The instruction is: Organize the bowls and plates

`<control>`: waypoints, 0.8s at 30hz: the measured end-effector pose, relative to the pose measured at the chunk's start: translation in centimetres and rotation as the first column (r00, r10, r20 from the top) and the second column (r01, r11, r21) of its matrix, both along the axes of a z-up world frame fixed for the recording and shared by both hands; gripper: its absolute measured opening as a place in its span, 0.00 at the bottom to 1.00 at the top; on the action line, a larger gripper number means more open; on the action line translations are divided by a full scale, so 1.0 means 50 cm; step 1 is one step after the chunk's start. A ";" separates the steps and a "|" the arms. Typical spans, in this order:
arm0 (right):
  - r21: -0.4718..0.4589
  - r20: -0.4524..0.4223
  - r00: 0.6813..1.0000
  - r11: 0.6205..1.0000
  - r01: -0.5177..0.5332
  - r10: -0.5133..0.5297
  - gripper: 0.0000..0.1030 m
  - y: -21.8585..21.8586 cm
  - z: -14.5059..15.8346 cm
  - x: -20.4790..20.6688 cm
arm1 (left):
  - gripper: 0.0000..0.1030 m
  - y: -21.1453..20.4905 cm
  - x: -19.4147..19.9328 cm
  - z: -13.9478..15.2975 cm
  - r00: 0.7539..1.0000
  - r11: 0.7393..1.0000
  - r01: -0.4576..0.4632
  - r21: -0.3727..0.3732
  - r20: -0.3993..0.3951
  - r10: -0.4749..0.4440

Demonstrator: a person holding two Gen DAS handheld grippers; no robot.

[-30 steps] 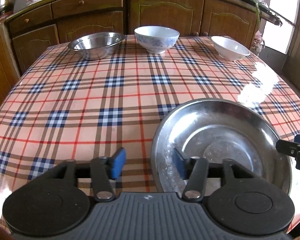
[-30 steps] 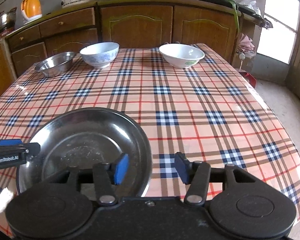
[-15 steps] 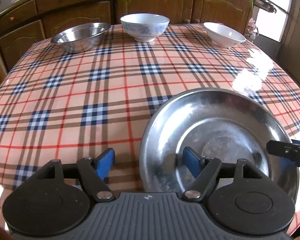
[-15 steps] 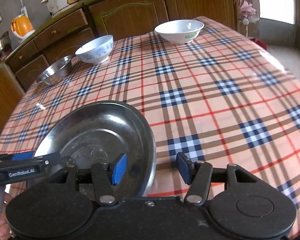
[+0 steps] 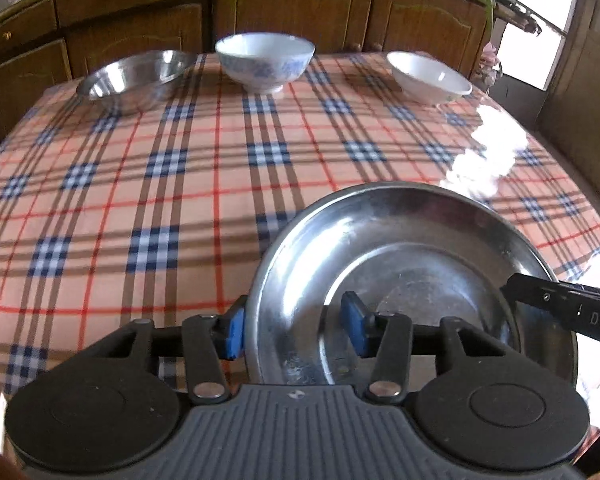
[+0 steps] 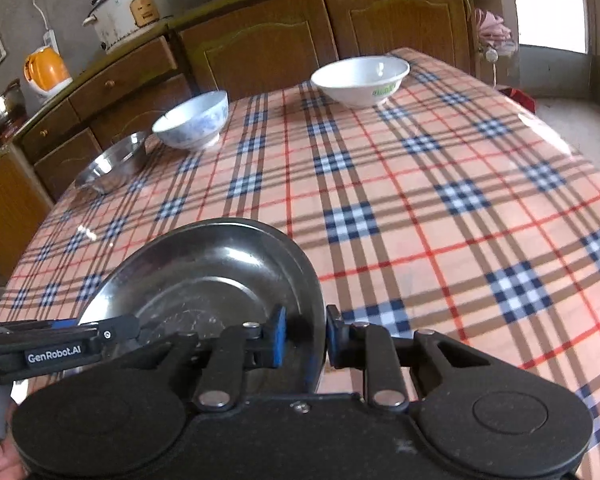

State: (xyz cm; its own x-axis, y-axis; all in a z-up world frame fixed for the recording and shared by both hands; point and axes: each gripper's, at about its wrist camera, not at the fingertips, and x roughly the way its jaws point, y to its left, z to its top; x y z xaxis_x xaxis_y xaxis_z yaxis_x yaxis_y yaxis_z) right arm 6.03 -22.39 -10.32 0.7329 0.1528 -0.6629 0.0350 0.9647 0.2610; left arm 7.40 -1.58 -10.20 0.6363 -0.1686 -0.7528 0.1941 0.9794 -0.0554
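Steel plate sits between your tongs: left tongs straddle its rim loosely, right tongs have just closed, pinching the opposite rim.

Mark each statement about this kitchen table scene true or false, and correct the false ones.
1. Three bowls stand along the far edge of the table. True.
2. The steel plate lies upside down. False: its hollow faces up.
3. The right tongs straddle the steel plate's rim. True.
4. The blue-patterned bowl sits inside the steel bowl. False: they stand side by side.
5. The left tongs hold the white bowl. False: they straddle the steel plate's rim.
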 end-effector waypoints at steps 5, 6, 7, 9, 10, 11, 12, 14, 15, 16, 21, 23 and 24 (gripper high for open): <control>-0.008 0.048 0.999 1.000 0.011 -0.011 0.26 -0.010 0.043 0.004 | 0.48 -0.014 0.006 0.041 0.999 1.000 0.006 0.005 0.047 -0.007; -0.007 0.057 0.998 1.000 0.014 -0.013 0.26 -0.013 0.053 0.005 | 0.48 -0.016 0.007 0.048 0.999 1.000 0.006 0.004 0.054 -0.006; -0.010 0.067 0.998 1.000 0.015 -0.015 0.26 -0.014 0.062 0.007 | 0.48 -0.019 0.009 0.057 0.998 1.000 0.006 0.004 0.063 -0.006; -0.013 0.084 0.996 1.000 0.017 -0.016 0.26 -0.019 0.078 0.010 | 0.48 -0.026 0.009 0.071 0.997 1.000 0.007 0.007 0.077 -0.007; -0.012 0.091 0.996 1.000 0.018 -0.016 0.26 -0.021 0.086 0.012 | 0.48 -0.030 0.010 0.080 0.996 1.000 0.008 0.012 0.085 -0.009; -0.010 0.096 0.995 1.000 0.018 -0.017 0.26 -0.023 0.093 0.015 | 0.48 -0.033 0.012 0.087 0.996 1.000 0.008 0.014 0.091 -0.009; -0.010 0.103 0.995 1.000 0.018 -0.017 0.26 -0.025 0.100 0.017 | 0.48 -0.034 0.014 0.094 0.995 1.000 0.009 0.015 0.096 -0.010; -0.014 0.114 0.993 1.000 0.020 -0.018 0.26 -0.027 0.114 0.023 | 0.48 -0.038 0.019 0.105 0.995 1.000 0.008 0.015 0.103 -0.010; -0.015 0.120 0.993 1.000 0.021 -0.019 0.26 -0.029 0.121 0.024 | 0.48 -0.039 0.021 0.111 0.994 1.000 0.008 0.015 0.108 -0.009; -0.017 0.126 0.992 1.000 0.021 -0.019 0.26 -0.030 0.128 0.026 | 0.48 -0.041 0.023 0.118 0.994 1.000 0.008 0.014 0.113 -0.009; -0.018 0.146 0.989 1.000 0.019 -0.016 0.26 -0.034 0.157 0.038 | 0.48 -0.047 0.029 0.147 0.991 1.000 0.006 0.021 0.136 -0.008; -0.026 0.153 0.988 1.000 0.017 -0.013 0.26 -0.033 0.168 0.043 | 0.48 -0.048 0.031 0.155 0.990 1.000 0.002 0.017 0.141 -0.005; -0.031 0.156 0.988 0.999 0.013 -0.008 0.26 -0.032 0.173 0.045 | 0.48 -0.047 0.031 0.159 0.990 1.000 -0.001 0.012 0.142 -0.001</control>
State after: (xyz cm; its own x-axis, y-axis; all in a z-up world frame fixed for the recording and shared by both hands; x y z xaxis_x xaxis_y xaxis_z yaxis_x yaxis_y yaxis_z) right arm 8.26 -23.98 -1.65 0.8292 0.1253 -0.5447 0.0063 0.9724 0.2333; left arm 8.97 -3.91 -2.26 0.7371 -0.1599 -0.6567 0.1991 0.9799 -0.0150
